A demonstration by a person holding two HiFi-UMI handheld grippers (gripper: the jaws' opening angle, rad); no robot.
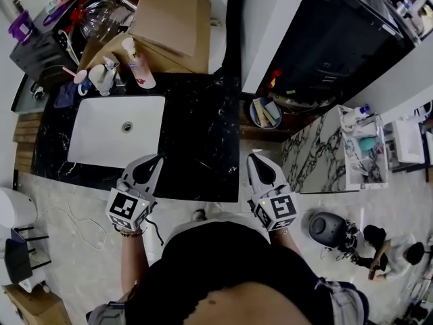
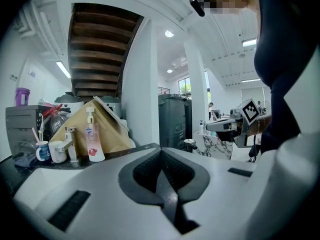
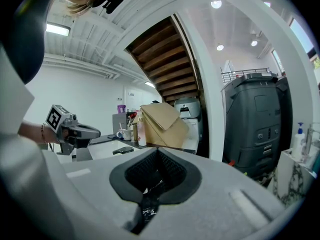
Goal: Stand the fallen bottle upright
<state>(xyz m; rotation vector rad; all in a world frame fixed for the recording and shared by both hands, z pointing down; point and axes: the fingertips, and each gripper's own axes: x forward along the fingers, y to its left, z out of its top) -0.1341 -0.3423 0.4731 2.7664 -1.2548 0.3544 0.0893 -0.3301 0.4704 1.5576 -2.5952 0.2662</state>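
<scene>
A black marbled bench (image 1: 203,124) carries a white rectangular sink (image 1: 101,137) set into its left part, and folded cardboard boxes (image 1: 169,19) lean at its far edge. The left claw (image 1: 159,158) is level over the near edge of the bench, by the near right corner of the sink; in the left gripper view its dark pads meet along their length, so it is fully closed with nothing between them and touching nothing. The right claw (image 1: 252,156) is held beside it, to the right, by the bench's near right corner; in the right gripper view it is likewise pinched together at the tips and empty. The pump bottle (image 1: 141,65) of pink liquid stands upright on the bench just beyond the far right corner of the sink, right in front of the cardboard and well apart from both claws. Left of it are a chrome tap (image 2: 70,145), a white cup (image 2: 57,152) and a small mug (image 2: 42,151) with sticks in it.
</scene>
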